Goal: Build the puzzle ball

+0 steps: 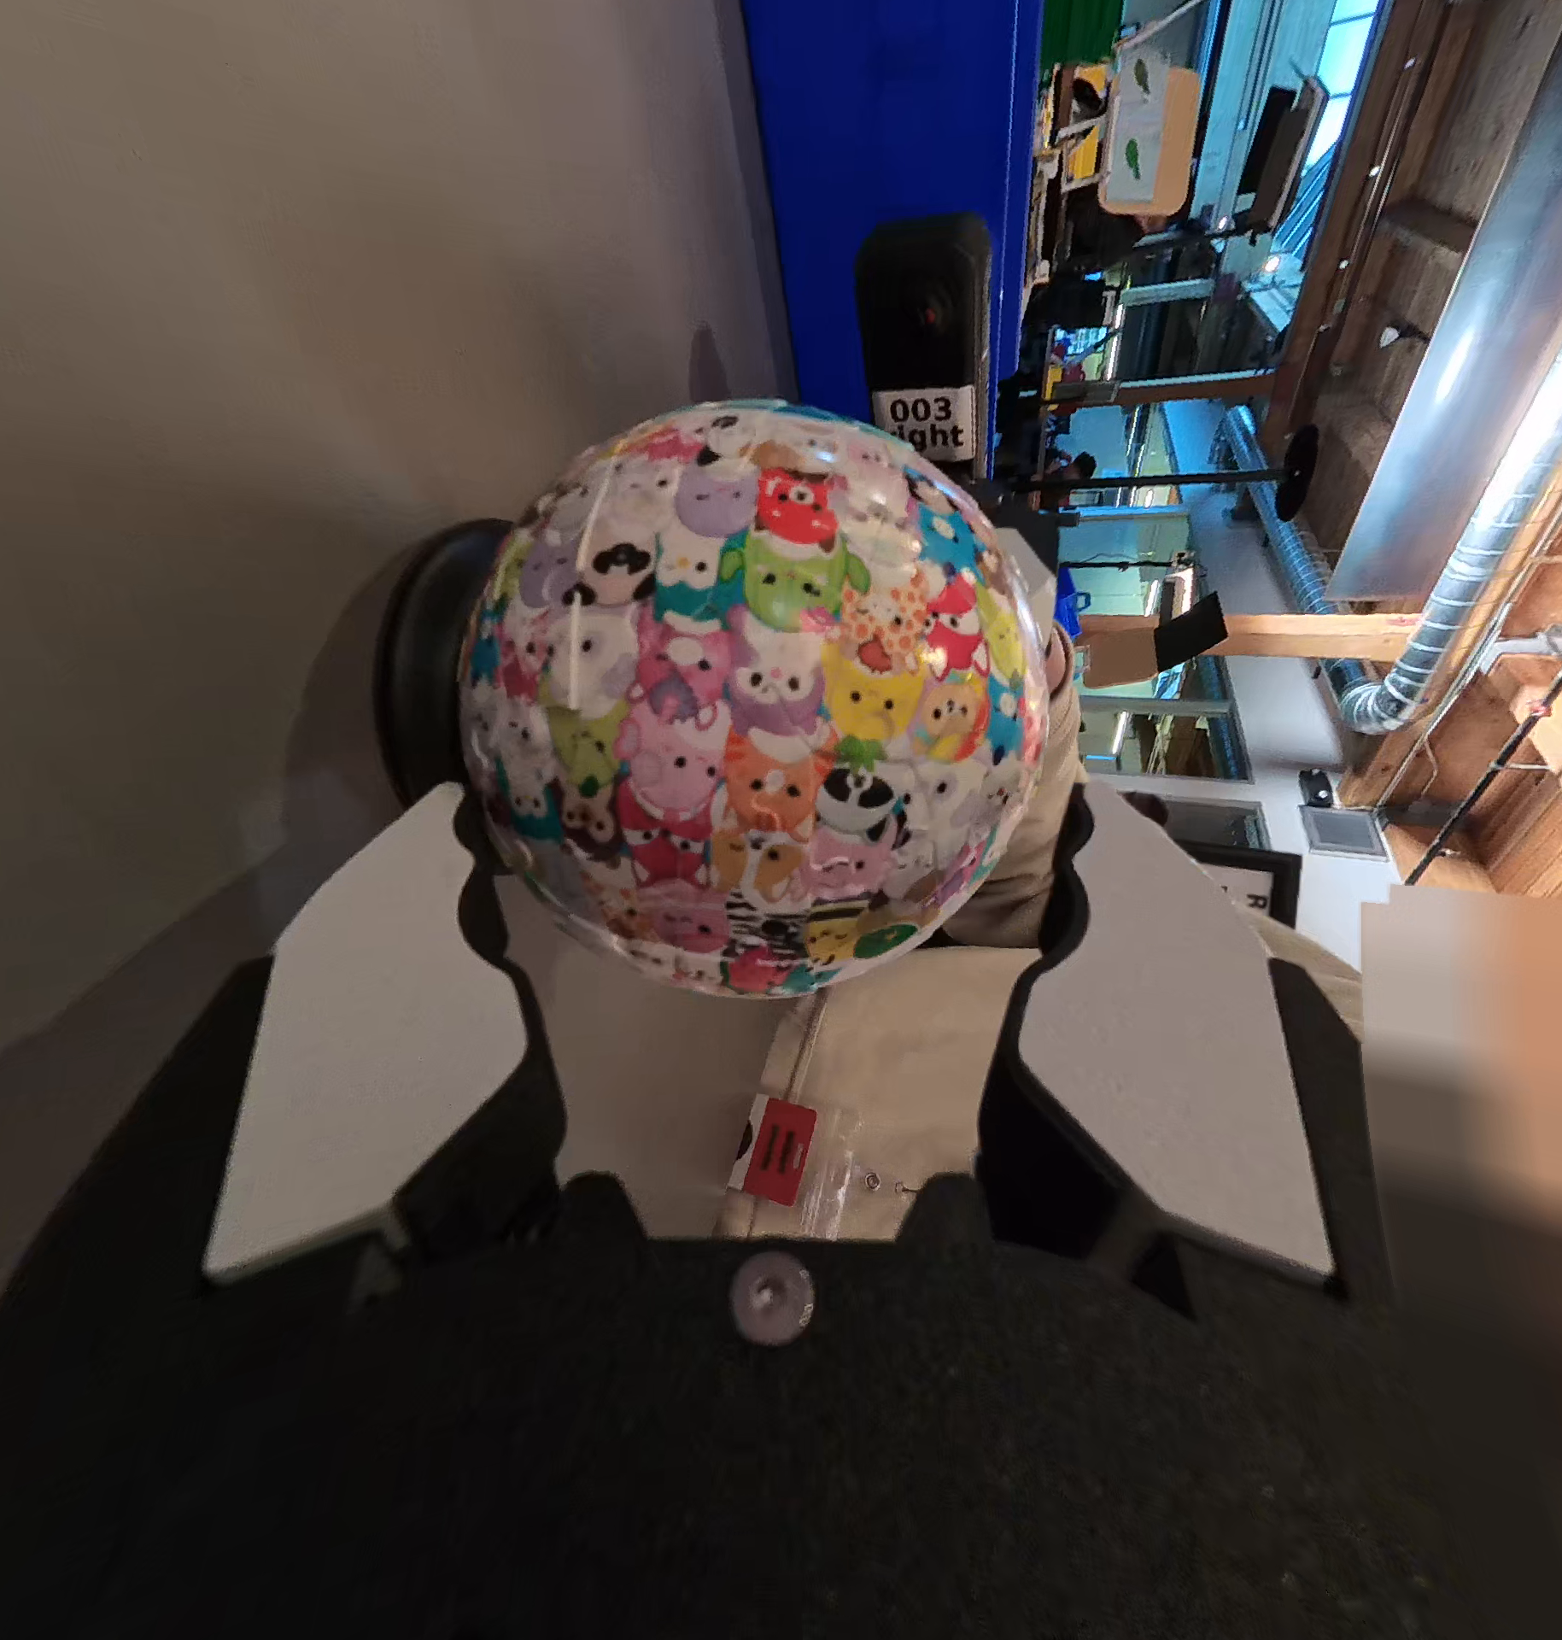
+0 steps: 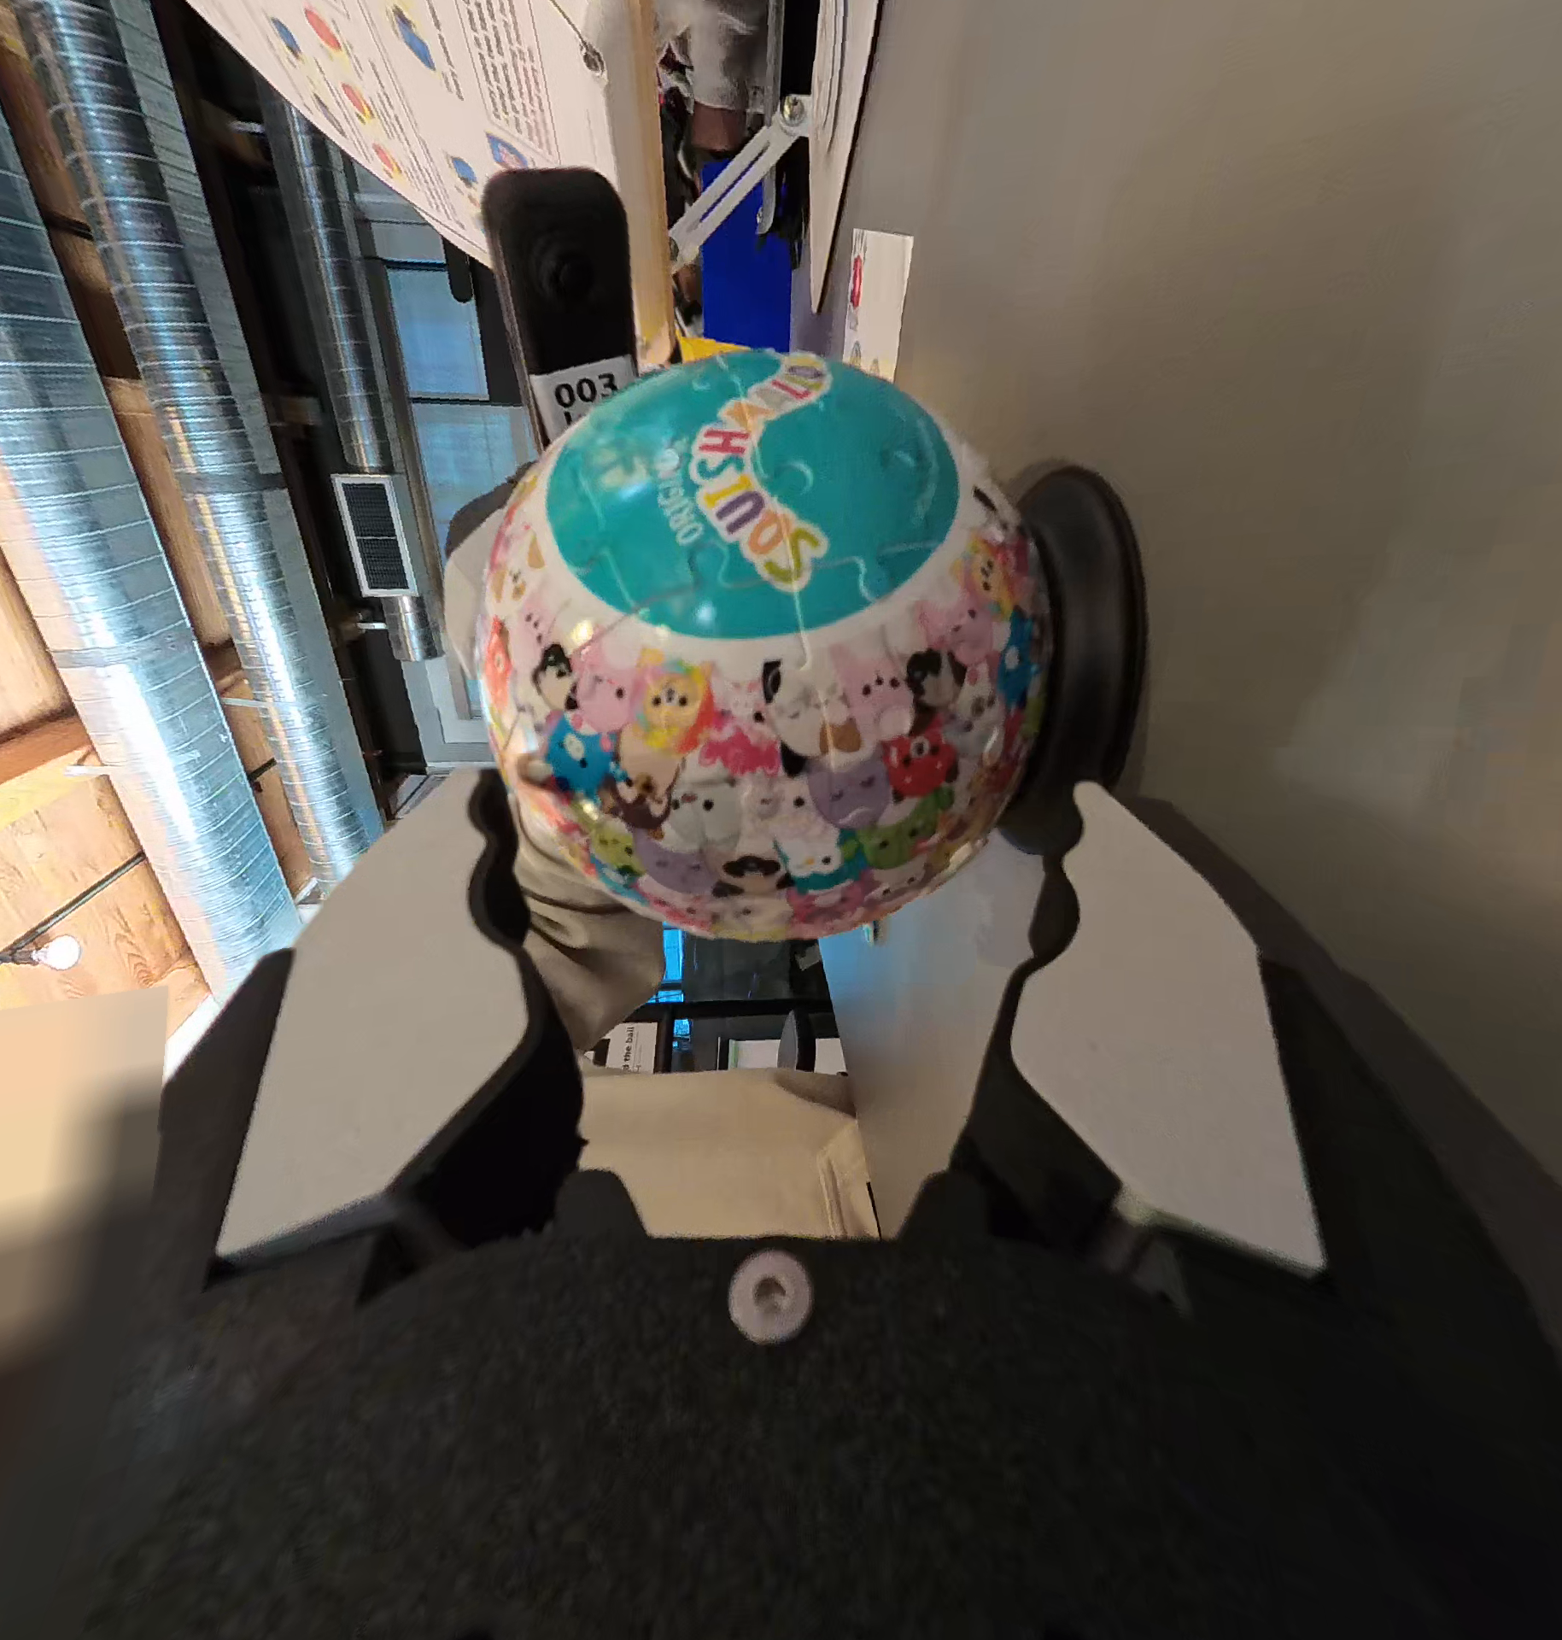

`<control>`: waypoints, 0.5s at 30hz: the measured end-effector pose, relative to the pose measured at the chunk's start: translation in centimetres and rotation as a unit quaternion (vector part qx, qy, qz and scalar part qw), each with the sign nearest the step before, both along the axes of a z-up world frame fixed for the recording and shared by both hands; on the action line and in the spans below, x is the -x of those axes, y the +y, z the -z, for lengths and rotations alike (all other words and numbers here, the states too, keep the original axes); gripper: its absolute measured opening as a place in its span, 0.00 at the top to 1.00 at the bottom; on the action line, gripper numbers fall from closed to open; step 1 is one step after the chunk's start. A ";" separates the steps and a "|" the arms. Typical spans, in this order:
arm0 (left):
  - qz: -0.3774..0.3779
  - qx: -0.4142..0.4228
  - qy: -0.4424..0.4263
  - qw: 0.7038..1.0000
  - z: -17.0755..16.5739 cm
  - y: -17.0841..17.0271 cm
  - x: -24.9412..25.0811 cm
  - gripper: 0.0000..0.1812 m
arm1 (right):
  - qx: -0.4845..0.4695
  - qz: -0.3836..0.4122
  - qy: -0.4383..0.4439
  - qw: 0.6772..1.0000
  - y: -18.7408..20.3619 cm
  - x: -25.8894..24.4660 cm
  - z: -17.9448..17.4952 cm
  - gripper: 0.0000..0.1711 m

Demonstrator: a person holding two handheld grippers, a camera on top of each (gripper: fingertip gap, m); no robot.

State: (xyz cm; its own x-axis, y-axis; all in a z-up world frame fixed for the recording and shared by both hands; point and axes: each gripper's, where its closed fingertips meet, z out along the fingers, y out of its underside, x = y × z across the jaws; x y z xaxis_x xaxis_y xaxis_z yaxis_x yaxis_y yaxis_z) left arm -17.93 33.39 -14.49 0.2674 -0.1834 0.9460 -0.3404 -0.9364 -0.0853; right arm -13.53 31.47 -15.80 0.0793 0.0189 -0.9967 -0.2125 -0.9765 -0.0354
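Observation:
The puzzle ball (image 1: 750,701), covered in colourful cartoon animals, sits whole on a black round stand (image 1: 422,657) on the pale table (image 1: 182,444). Both views are turned sideways. My left gripper (image 1: 773,825) is open wide, its fingertips at either side of the ball's near part. In the right wrist view the ball (image 2: 759,657) shows a teal cap with lettering, with the stand (image 2: 1088,657) against the table (image 2: 1292,355). My right gripper (image 2: 777,799) is open wide around the ball from the opposite side. Each view shows the other gripper's black camera (image 1: 928,311) (image 2: 564,266) behind the ball.
A person in beige clothes (image 1: 892,1047) stands close behind the grippers. A small clear bag with a red label (image 1: 781,1154) hangs there. A blue panel (image 1: 892,177) stands at the table's far edge. A printed sheet (image 2: 422,80) hangs nearby.

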 end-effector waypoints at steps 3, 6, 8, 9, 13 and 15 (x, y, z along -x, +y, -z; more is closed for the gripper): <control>0.016 -0.018 0.010 1.000 0.3 -0.6 -0.3 0.34 | -0.006 -0.007 -0.002 1.000 -0.1 0.5 -0.3 0.37; 0.026 -0.043 0.013 0.999 0.3 -1.0 -0.5 0.34 | -0.037 -0.006 -0.034 0.999 0.2 0.3 -0.6 0.37; 0.020 -0.060 0.000 0.998 0.0 -1.0 -0.7 0.35 | -0.072 -0.005 -0.056 0.996 0.6 0.0 -1.1 0.37; 0.018 -0.072 -0.008 0.997 -0.2 -0.9 -0.8 0.35 | -0.092 -0.008 -0.068 0.993 0.8 -0.1 -1.4 0.37; 0.000 -0.138 -0.040 0.990 -0.8 -0.5 -1.1 0.35 | -0.199 -0.021 -0.122 0.972 1.8 -0.3 -2.4 0.37; -0.007 -0.179 -0.056 0.982 -0.8 -0.2 -1.0 0.35 | -0.281 -0.034 -0.154 0.947 2.3 -0.2 -2.8 0.36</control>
